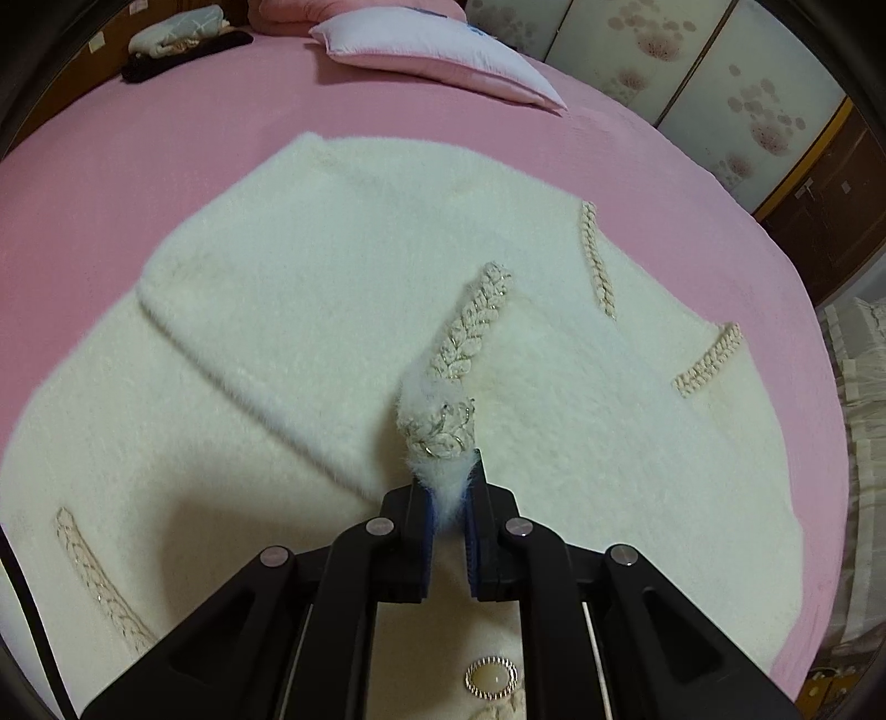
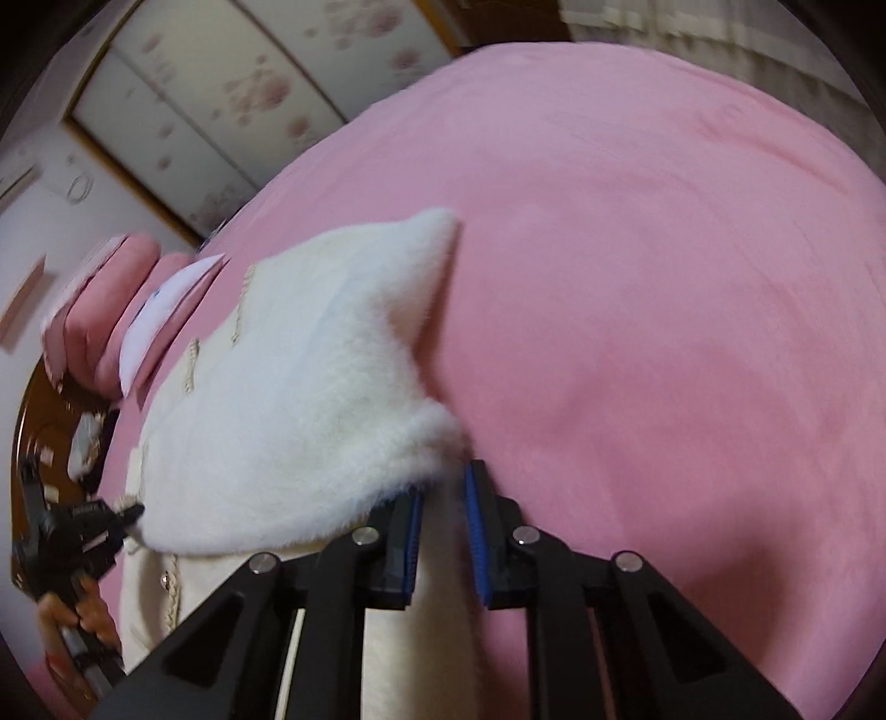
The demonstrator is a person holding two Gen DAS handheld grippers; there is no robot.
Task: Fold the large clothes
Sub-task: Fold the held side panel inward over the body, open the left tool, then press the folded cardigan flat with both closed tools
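A large fluffy cream-white cardigan [image 1: 343, 288] with braided trim lies spread on the pink bed [image 1: 138, 166]. My left gripper [image 1: 449, 487] is shut on its braided front edge [image 1: 443, 426] and holds that edge lifted above the body. The cardigan also shows in the right wrist view [image 2: 288, 399], its near flap raised. My right gripper [image 2: 443, 498] has a narrow gap between its blue pads [image 2: 473, 520]; the fuzzy hem [image 2: 421, 448] lies right at its tips. The left gripper shows in the right wrist view [image 2: 130, 512], pinching the fabric.
A white-and-pink pillow [image 1: 437, 52] and folded clothes [image 1: 177, 39] lie at the head of the bed. Pink pillows [image 2: 111, 310] are stacked there too. Floral wardrobe doors [image 1: 736, 94] stand beyond the bed's right side. A large gold-rimmed button [image 1: 492, 680] shows under my left gripper.
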